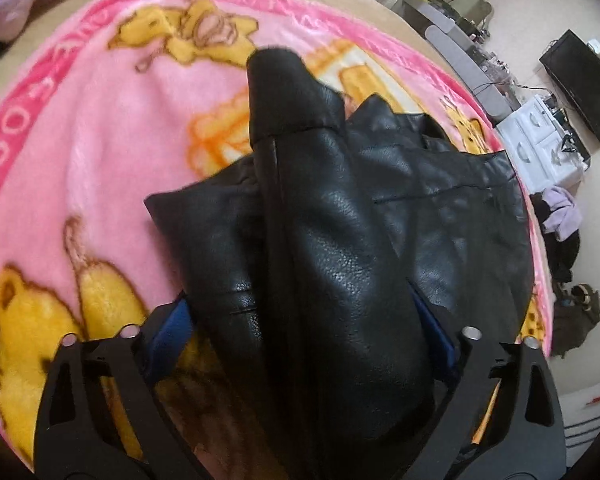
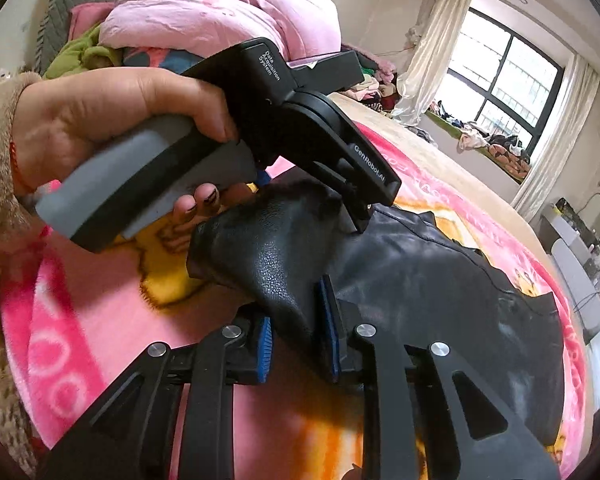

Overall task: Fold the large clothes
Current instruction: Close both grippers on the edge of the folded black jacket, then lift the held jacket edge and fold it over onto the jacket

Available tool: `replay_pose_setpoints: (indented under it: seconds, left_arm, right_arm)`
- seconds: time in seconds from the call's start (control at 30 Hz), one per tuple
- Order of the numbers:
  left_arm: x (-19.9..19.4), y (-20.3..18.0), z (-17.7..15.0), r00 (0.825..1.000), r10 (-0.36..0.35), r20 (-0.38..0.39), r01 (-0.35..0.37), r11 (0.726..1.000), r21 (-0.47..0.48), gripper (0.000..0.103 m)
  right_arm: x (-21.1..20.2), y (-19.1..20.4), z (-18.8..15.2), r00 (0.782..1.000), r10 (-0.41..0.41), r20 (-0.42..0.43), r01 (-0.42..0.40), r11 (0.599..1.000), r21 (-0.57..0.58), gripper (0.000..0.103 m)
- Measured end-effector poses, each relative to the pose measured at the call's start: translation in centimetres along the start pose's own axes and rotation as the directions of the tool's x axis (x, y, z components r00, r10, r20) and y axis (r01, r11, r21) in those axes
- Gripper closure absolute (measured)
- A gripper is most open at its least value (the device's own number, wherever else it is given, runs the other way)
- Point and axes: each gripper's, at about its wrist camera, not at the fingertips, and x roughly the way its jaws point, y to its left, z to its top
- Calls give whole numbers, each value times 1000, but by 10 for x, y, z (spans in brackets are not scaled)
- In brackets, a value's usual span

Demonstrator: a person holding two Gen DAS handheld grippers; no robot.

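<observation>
Above the pink blanket (image 2: 80, 320), both grippers' jaws pinch the black leather jacket (image 1: 340, 260); slick leather may slip from the right gripper (image 2: 300, 340) or the left gripper (image 1: 300, 340).

pink blanket (image 1: 112, 152) (cartoon print), window (image 2: 504, 76), drawers (image 1: 540, 140)

Home bedroom. Bed with pink cartoon blanket (image 1: 100, 128), piled pink duvet (image 2: 220, 8), curtained window (image 2: 500, 68). White drawer unit (image 1: 540, 136) and clothes heap (image 1: 560, 216) on floor.
</observation>
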Motion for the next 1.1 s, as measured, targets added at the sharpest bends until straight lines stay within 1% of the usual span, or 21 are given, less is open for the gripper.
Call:
replay_pose_setpoints:
  seconds: [0.07, 0.1, 0.13, 0.17, 0.23, 0.33, 0.47, 0.53, 0.63, 0.77, 0.93, 1.0, 1.1]
  left_arm:
    - [-11, -7, 2, 998, 13, 54, -13, 1000, 7, 40]
    - [-19, -12, 4, 996, 22, 85, -24, 1000, 20, 45]
    - [-25, -16, 4, 993, 27, 112, -31, 999, 32, 53]
    - [-31, -21, 5, 991, 26, 134, -32, 999, 37, 57]
    - [-41, -28, 9, 985, 17, 170, -25, 999, 43, 60]
    - [-53, -45, 12, 977, -2, 211, -8, 999, 48, 60]
    - [-66, -75, 13, 965, 1, 262, -24, 996, 85, 60]
    - [-71, -96, 17, 959, -3, 283, -28, 994, 105, 60]
    - [-76, -121, 22, 952, -9, 305, -32, 991, 130, 60]
    - [-76, -154, 28, 949, -5, 316, -53, 984, 172, 58]
    - [-65, -197, 36, 948, 9, 317, -86, 970, 228, 55]
    - [-60, -211, 38, 949, 13, 316, -95, 965, 246, 54]
    - [-52, -230, 39, 948, 19, 318, -108, 958, 267, 53]
  right_arm:
    - [-4, -3, 2, 1000, 19, 11, -20, 999, 42, 83]
    - [-5, -8, 3, 999, 36, 19, -38, 996, 78, 83]
    - [-7, -14, 3, 998, 53, 30, -56, 992, 114, 83]
    - [-10, -14, 3, 997, 68, 40, -73, 987, 143, 83]
    - [-17, -25, -1, 993, 98, 69, -111, 972, 205, 83]
    - [-33, -45, -3, 985, 127, 118, -155, 951, 269, 84]
    - [-54, -80, -3, 973, 156, 173, -208, 913, 350, 85]
    - [-65, -96, -4, 967, 162, 198, -228, 898, 376, 86]
    - [-80, -116, -7, 961, 151, 233, -236, 886, 398, 87]
    - [-93, -139, -10, 955, 131, 267, -243, 859, 450, 87]
    - [-104, -159, -31, 948, 93, 303, -246, 818, 519, 87]
    - [-109, -171, -42, 944, 87, 318, -260, 790, 555, 88]
    - [-115, -182, -52, 942, 74, 327, -264, 766, 586, 88]
